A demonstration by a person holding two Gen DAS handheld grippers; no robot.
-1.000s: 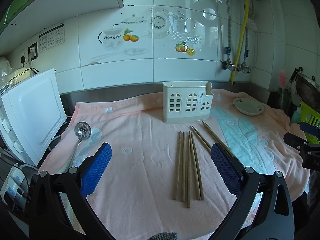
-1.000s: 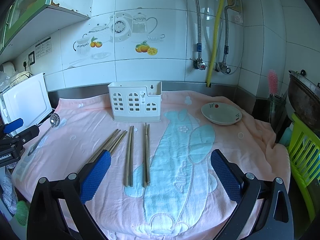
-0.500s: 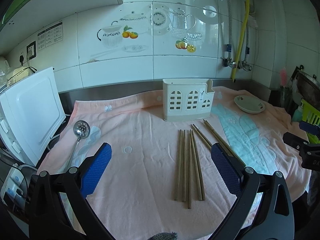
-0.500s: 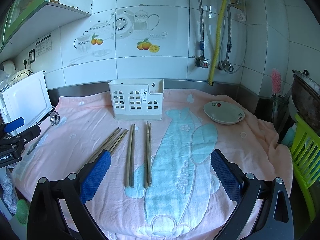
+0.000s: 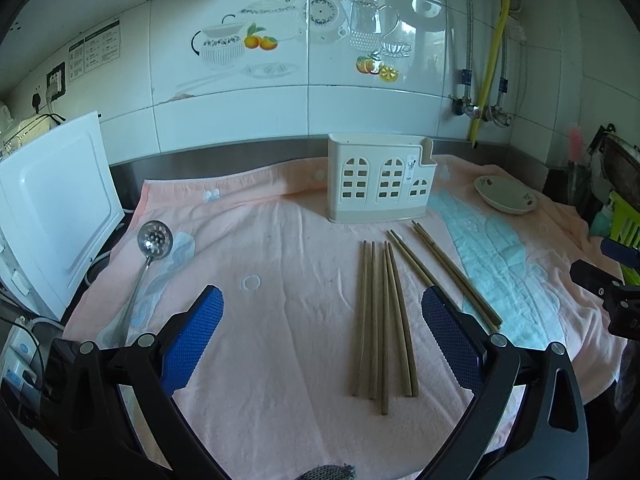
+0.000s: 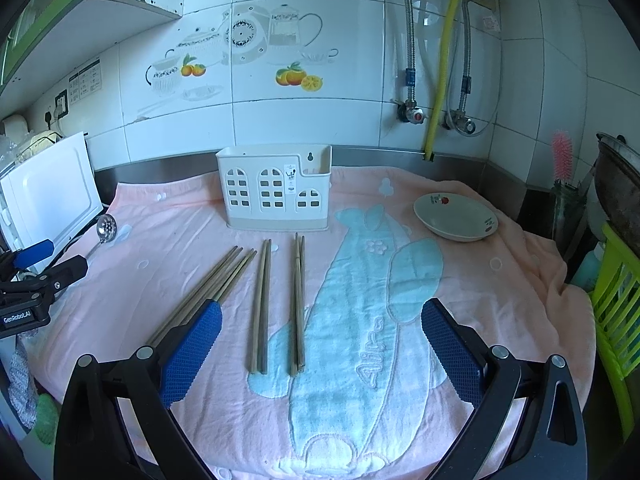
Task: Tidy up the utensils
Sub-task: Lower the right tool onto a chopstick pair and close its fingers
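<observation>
A: Since a second ago both cameras have drifted slightly; the chopsticks (image 5: pixel 384 316) and the holder lie as they did.

B: Materials?

A: Slim brown sticks flat on a pink terry towel (image 5: pixel 288 320) over the tabletop, in front of a cream plastic holder (image 5: pixel 379 178) with arched window cut-outs, which stands upright.

B: What does each view add?

A: The left view shows the whole perforated metal ladle (image 5: pixel 154 237). The right view shows the towel's blue embroidered figure and the shallow ceramic dish (image 6: pixel 456 217) more fully.

B: The claws?

A: Left claw (image 5: pixel 322 332) and right claw (image 6: pixel 320 336) both spread wide, textured blue pads bare, holding and touching nothing.
</observation>
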